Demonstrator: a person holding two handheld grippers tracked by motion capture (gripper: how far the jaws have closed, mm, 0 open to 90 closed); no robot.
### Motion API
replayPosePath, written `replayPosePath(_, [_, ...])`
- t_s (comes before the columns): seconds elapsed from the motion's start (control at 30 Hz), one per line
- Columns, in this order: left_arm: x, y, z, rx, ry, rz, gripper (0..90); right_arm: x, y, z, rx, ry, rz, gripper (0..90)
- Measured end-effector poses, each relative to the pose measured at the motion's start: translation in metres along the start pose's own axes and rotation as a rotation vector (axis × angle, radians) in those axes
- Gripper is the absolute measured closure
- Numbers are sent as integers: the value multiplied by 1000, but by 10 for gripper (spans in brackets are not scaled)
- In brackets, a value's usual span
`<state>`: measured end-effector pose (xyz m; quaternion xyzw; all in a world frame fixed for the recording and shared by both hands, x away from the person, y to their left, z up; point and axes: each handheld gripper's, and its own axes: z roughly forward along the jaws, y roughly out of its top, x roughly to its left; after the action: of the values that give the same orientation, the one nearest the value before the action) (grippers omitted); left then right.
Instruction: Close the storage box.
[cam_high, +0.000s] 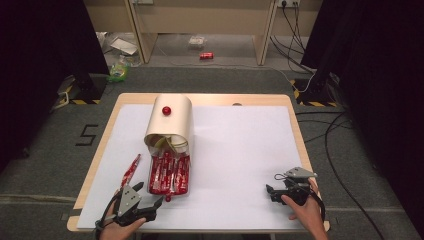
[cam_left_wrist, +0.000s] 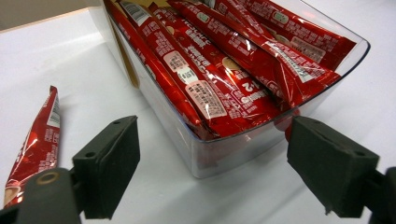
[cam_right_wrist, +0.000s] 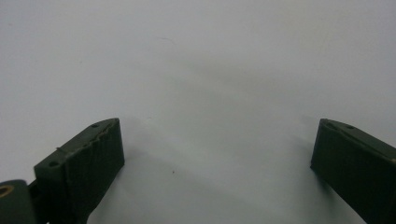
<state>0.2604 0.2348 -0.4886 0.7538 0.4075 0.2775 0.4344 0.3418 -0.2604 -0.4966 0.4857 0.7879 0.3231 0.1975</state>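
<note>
Your left gripper (cam_left_wrist: 212, 179) had its jaws spread wide with nothing between them, sitting right at the near end of the clear tray (cam_left_wrist: 243, 151). Your right gripper (cam_right_wrist: 217, 175) was also wide open, empty, parked over bare white table (cam_high: 240, 150) well off to the side. The tray of red sachets (cam_left_wrist: 219, 79) stuck out of a cream sleeve (cam_high: 172, 122) lying on its side, and 1 loose sachet (cam_left_wrist: 35, 140) lay just beside it. I'd guess those foil sachets were light, crinkly and slippery, so pinch the loose one mid-length across its flat sides.
</note>
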Motion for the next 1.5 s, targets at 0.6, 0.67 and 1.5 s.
replayPosePath(0.6, [4,5,5,-30,-11,-51,147,0,0,0,0,0,0,30])
replayPosePath(0.67, [4,7,4,-38,-1,-50,148,0,0,0,0,0,0,30])
replayPosePath(1.5, [7,17,12,-52,1,-95,150,0,0,0,-1,-1,0,30])
